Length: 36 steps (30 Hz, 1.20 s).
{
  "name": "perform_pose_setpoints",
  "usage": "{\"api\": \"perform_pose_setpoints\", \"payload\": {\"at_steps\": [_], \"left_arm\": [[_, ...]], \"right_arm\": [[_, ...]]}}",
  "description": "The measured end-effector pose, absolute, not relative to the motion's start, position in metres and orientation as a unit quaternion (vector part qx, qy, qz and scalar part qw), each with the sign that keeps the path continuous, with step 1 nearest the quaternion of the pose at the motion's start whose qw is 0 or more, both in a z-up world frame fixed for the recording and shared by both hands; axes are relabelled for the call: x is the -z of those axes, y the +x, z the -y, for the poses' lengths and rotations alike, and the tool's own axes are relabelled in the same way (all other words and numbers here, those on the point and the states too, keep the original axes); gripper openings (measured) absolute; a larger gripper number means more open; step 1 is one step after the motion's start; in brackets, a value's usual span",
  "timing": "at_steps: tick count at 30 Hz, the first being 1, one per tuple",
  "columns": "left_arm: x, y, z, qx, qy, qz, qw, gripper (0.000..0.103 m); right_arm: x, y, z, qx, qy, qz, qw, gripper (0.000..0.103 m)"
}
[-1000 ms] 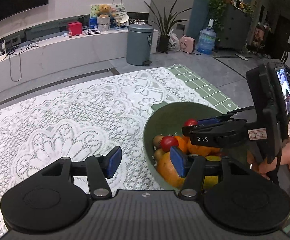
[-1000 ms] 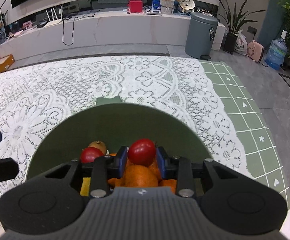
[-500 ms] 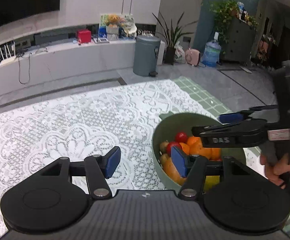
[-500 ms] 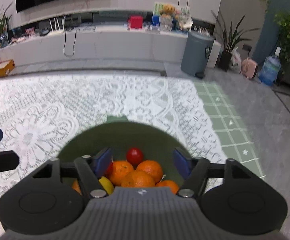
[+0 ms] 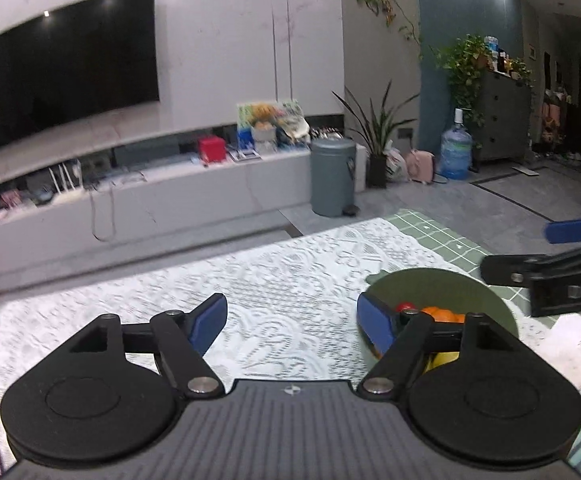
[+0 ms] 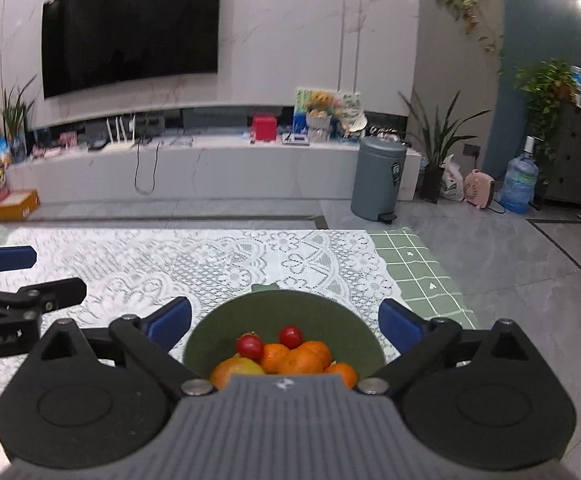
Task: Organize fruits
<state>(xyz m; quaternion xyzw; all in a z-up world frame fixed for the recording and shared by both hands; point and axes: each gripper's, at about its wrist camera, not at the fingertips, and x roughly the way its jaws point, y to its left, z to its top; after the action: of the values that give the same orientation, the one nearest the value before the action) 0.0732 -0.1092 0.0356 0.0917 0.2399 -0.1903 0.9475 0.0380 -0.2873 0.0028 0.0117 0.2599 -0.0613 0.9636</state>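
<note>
The right tool (image 6: 284,322) has let the red tomato (image 6: 290,336) go into the green bowl (image 6: 226,320) near the desk's right edge and, like the left tool (image 5: 290,320), has just been opening, nothing between its jaws, so the placing step looks finished and next comes a search for remaining fruit.

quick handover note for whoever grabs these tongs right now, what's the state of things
Right tongs: jaws have just been opening, now wide and empty, above the green bowl.
Left tongs: jaws have just been opening, nothing between them, over the lace cloth left of the bowl.
Fruit: two red tomatoes, oranges and something yellow piled in the bowl.
Done: no loose fruit shows on the cloth.
Left: check out-of-view areas for strays.
</note>
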Motion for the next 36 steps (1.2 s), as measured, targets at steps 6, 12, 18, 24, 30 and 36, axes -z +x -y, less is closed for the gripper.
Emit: {"api": "perform_pose_setpoints", "payload": {"at_steps": [6,12,18,24,30,36], "left_arm": [[-0.031,0.05,0.099,0.161,0.116,-0.212,0.957,0.088],[-0.025,0.03,0.096,0.155,0.13,-0.215,0.955,0.089],[-0.017,0.019,0.1,0.158,0.146,-0.232,0.949,0.09],[0.003,0.02,0.105,0.164,0.149,-0.264,0.939,0.09],[0.019,0.027,0.101,0.161,0.138,-0.3,0.93,0.09],[0.025,0.03,0.099,0.154,0.137,-0.313,0.927,0.09]], "right_arm": [[0.011,-0.002,0.263,0.078,0.011,-0.258,0.963,0.099],[0.023,-0.029,0.25,0.089,0.016,-0.271,0.958,0.099],[0.036,-0.038,0.246,0.112,0.016,-0.29,0.95,0.099],[0.052,-0.035,0.248,0.128,0.019,-0.321,0.938,0.099],[0.061,-0.028,0.249,0.136,0.019,-0.335,0.932,0.099],[0.069,-0.023,0.25,0.133,0.023,-0.346,0.928,0.099]]}}
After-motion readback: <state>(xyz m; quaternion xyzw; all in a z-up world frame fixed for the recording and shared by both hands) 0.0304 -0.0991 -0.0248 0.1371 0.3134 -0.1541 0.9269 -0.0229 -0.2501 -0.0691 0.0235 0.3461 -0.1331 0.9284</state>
